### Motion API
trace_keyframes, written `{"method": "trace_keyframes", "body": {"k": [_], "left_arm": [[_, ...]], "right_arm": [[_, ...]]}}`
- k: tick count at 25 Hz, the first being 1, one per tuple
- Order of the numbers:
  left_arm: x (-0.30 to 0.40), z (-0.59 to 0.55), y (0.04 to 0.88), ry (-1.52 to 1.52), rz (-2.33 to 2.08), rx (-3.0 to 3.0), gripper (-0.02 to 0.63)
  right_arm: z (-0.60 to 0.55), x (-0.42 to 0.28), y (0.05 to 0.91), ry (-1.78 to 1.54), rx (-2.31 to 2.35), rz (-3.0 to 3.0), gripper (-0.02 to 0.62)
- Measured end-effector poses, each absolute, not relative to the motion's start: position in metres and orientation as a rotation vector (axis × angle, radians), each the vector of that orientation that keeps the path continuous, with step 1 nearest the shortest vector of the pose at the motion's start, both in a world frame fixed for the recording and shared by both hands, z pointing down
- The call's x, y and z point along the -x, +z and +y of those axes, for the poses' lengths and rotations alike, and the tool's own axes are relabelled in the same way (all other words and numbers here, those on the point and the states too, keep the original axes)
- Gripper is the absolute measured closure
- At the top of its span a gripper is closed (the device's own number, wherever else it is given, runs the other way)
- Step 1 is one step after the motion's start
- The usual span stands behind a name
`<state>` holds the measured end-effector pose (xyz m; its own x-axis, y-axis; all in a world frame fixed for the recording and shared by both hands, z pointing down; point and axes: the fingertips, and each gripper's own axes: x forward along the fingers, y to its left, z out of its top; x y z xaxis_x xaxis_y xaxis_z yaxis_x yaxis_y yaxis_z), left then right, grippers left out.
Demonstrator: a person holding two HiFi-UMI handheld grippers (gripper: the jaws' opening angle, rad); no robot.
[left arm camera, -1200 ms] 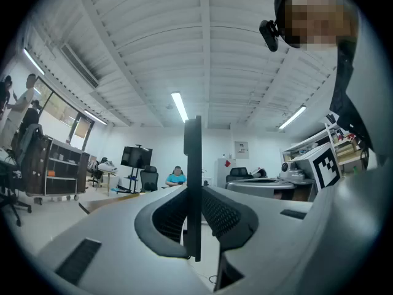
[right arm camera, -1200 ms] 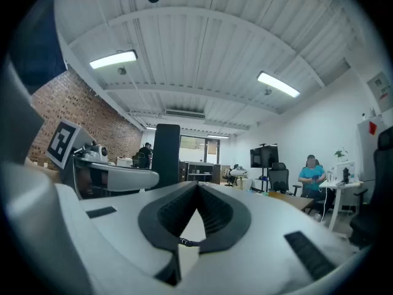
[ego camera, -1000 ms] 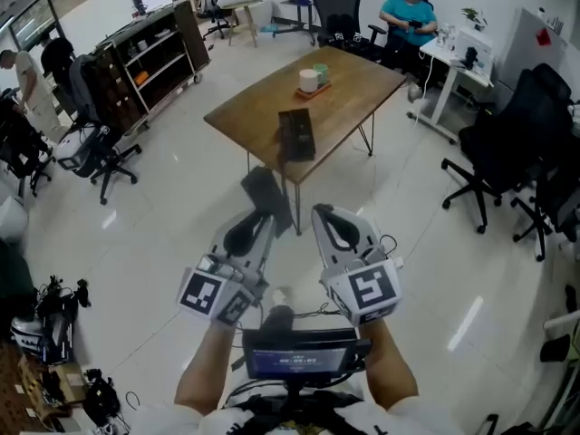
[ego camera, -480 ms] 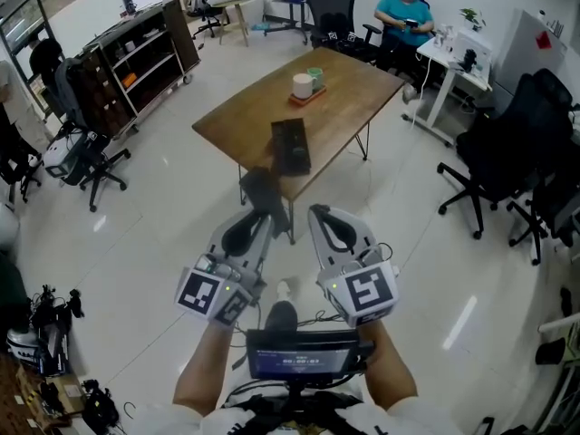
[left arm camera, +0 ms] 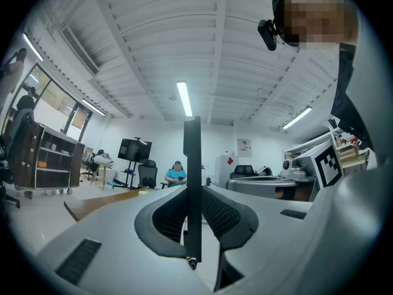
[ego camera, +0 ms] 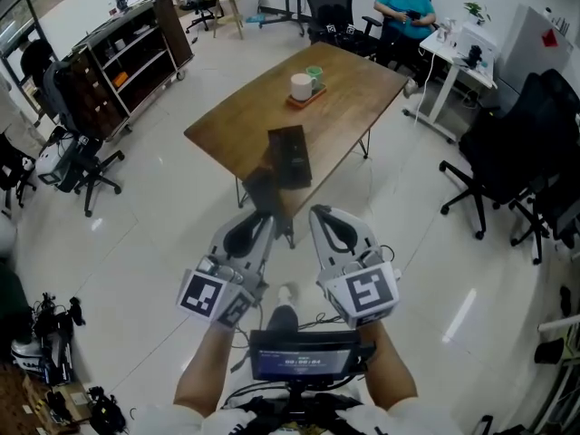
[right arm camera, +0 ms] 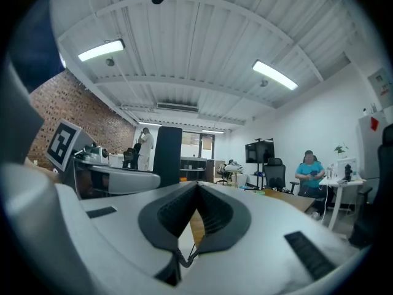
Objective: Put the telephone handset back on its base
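Observation:
The black telephone base point(ego camera: 290, 155) lies flat near the front edge of a wooden table point(ego camera: 245, 116) ahead of me. A dark flat handset point(ego camera: 263, 190) sticks up from my left gripper point(ego camera: 256, 223), whose jaws are shut on it. In the left gripper view the handset point(left arm camera: 192, 165) shows edge-on as a thin upright slab between the pads. My right gripper point(ego camera: 319, 214) is held beside the left one, shut, with nothing in it; its tips meet in the right gripper view point(right arm camera: 197, 186). Both grippers hang short of the table, above the floor.
A tray with a white cup and a green cup point(ego camera: 305, 85) stands at the table's far end. Office chairs point(ego camera: 494, 157) stand at the right, and a shelf unit point(ego camera: 127, 57) and chair point(ego camera: 77, 157) at the left. A seated person point(ego camera: 406, 12) is at the back beside a white desk point(ego camera: 453, 62).
The table and the telephone base have drawn a little closer and lower in the head view. Both grippers keep the same pose, with the handset still held in the left one.

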<state>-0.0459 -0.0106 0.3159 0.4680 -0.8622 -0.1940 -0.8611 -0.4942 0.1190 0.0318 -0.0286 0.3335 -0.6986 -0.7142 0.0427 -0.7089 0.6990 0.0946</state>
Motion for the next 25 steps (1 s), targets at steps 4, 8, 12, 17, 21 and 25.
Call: {"method": "trace_keyframes", "body": {"k": [4,8,12,17,21,25], "left_arm": [[0.052,-0.033,0.319,-0.369,-1.56,-2.68,0.544],[0.057,-0.055,0.324,-0.366,-1.53,-2.663,0.544],[0.063,-0.077,0.327,-0.358,-1.5,-2.659,0.544],[0.071,-0.104,0.334,-0.36,-1.453,-2.633,0.545],[0.081,-0.126,0.338,-0.34,-1.42,-2.641,0.544],[0.089,-0.15,0.345,-0.335,-1.376,-2.628,0.545]], "right_arm": [[-0.051,-0.026,0.337,-0.093,-1.188,-2.81,0.595],[-0.071,-0.02,0.338,-0.084,-1.19,-2.794,0.595],[-0.092,-0.016,0.34,-0.073,-1.199,-2.773,0.595],[-0.117,-0.008,0.342,-0.064,-1.196,-2.754,0.595],[-0.141,0.001,0.34,-0.066,-1.201,-2.74,0.595],[-0.166,0.01,0.341,-0.067,-1.199,-2.728,0.595]]}}
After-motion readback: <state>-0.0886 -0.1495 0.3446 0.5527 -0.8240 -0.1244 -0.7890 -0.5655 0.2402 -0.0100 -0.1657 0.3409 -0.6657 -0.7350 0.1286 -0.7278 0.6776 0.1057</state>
